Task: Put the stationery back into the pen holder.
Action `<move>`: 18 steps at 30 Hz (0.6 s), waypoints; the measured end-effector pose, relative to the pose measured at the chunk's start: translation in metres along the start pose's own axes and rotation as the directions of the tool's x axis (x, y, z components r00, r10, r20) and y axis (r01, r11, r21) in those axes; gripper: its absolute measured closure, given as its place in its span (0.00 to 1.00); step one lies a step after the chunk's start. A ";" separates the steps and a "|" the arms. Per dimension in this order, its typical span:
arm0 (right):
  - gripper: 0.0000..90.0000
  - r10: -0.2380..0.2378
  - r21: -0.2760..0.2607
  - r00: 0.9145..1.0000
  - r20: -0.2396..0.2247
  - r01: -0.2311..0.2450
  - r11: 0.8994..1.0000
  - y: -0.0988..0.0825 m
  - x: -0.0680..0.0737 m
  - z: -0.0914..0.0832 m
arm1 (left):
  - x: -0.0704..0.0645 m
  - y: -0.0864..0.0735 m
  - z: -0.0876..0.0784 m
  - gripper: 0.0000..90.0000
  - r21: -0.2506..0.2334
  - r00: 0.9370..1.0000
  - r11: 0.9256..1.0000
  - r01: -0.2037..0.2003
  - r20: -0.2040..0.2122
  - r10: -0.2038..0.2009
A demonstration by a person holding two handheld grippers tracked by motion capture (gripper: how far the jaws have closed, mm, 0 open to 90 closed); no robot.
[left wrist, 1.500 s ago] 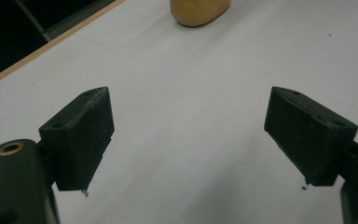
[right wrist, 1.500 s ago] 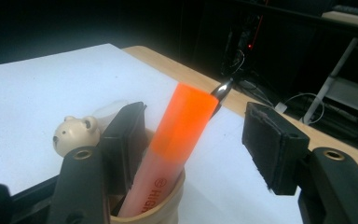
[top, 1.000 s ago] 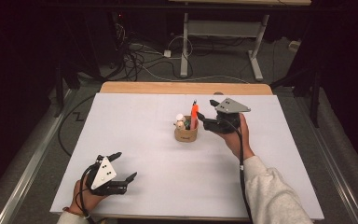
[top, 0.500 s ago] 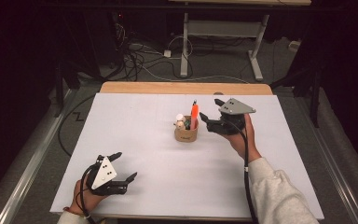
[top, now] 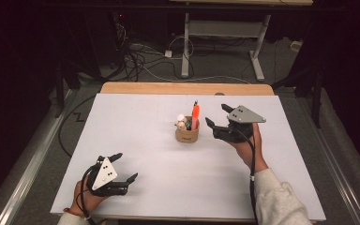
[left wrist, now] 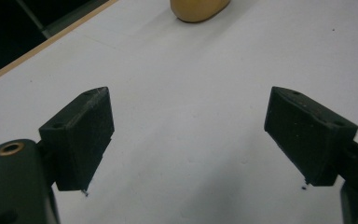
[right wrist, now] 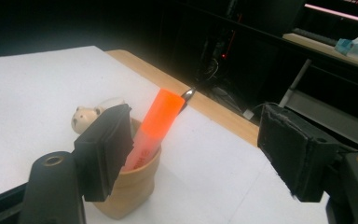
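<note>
Orange marks the thing to watch: a fat highlighter (right wrist: 151,126) stands tilted in a small tan cup (top: 187,135) near the middle of the white worktop (top: 136,117), leaning toward the right tool (top: 218,121). That tool sits just beside the cup, its jaws spread wide with nothing between them; they have just been opening, and the pads no longer touch the marker. From the right gripper view, one pad (right wrist: 105,147) hangs right in front of the cup's rim, while the other stands well off to the far side. A little bear-headed figure (right wrist: 85,116) and a thin metal-tipped pen (right wrist: 188,94) share the cup.

The left tool (top: 124,171) rests near the front edge of the worktop, well apart from the cup, also wide open and empty.

My worry is the near pad. The cup looks light, and it is loaded with tall, leaning things, so a careless sideways swing of the right tool could clip the rim and tip the lot over. Drawing the tool away too low could also catch the highlighter's cap and lever it out.
</note>
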State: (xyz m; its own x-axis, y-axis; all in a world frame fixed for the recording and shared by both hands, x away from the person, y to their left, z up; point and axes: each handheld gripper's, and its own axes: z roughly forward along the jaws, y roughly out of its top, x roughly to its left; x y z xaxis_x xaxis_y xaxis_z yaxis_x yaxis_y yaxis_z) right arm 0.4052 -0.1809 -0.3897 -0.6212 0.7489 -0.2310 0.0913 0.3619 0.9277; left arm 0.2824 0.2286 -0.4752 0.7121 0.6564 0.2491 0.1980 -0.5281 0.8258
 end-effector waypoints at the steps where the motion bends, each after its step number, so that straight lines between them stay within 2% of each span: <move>1: 0.30 -0.001 0.003 1.000 -0.002 0.001 1.000 -0.001 0.001 -0.001 | 0.000 0.000 0.000 0.17 0.001 1.000 1.000 -0.001 0.001 0.001; 8: 0.30 -0.019 -0.008 1.000 -0.011 0.019 1.000 -0.006 0.008 -0.011 | 0.000 0.000 0.000 0.17 0.002 1.000 1.000 0.000 0.001 0.000; 18: 0.29 -0.072 0.000 0.997 -0.034 0.072 0.997 -0.009 0.019 -0.019 | -0.001 0.000 0.000 0.17 0.003 1.000 1.000 -0.006 0.001 0.006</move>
State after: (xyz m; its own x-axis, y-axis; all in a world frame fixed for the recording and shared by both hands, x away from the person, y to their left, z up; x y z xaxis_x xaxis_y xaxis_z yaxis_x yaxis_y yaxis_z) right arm 0.3778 -0.1806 -0.3966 -0.6523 0.7016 -0.2867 0.0467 0.4147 0.9088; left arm 0.2819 0.2285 -0.4756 0.7143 0.6523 0.2535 0.1953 -0.5336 0.8229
